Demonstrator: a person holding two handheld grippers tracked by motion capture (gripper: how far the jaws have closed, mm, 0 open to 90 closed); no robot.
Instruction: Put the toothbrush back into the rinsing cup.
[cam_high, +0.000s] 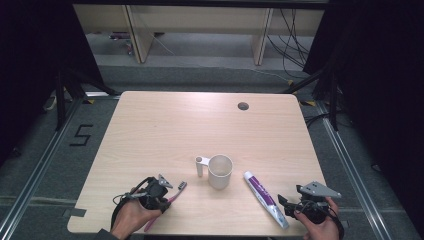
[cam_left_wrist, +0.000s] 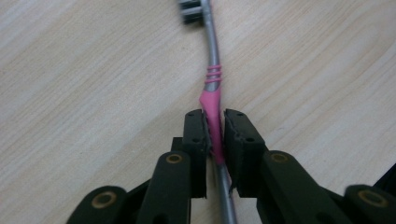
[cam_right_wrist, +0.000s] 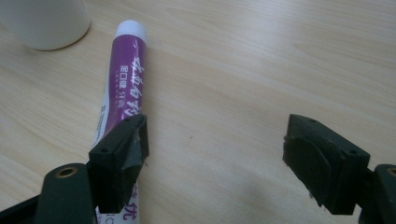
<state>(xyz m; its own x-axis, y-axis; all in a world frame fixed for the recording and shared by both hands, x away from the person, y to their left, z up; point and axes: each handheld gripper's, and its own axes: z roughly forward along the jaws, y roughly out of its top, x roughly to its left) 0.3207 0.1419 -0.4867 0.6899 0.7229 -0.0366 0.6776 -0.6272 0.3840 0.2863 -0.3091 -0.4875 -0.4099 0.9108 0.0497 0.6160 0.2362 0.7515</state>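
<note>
- On the pale wooden table, the landmark is a white mug that stands upright a little nearer the person than the table's middle, its handle turned to the person's left.
- Left of the mug and nearer the person, a pink and grey toothbrush lies flat on the wood, its bristle head pointing toward the mug's handle and stopping short of it.
- The left gripper sits over the toothbrush's handle, left of the mug, held in the person's left hand.
- In the left gripper view, the two black jaws are drawn in tight, pads pressing both sides of the pink grip of the toothbrush; the grey neck and bristle head run on past the tips, and the grey tail of the handle passes back between the jaws.
- Right of the mug, a purple and white toothpaste tube lies flat, its white cap end nearest the mug but apart from it.
- The right gripper rests beyond the tube's far end from the mug, held in the right hand.
- In the right gripper view its jaws stand wide apart and grip nothing; one jaw lies over the edge of the toothpaste tube, the other over bare wood, and the mug's base shows beyond the cap.
</note>
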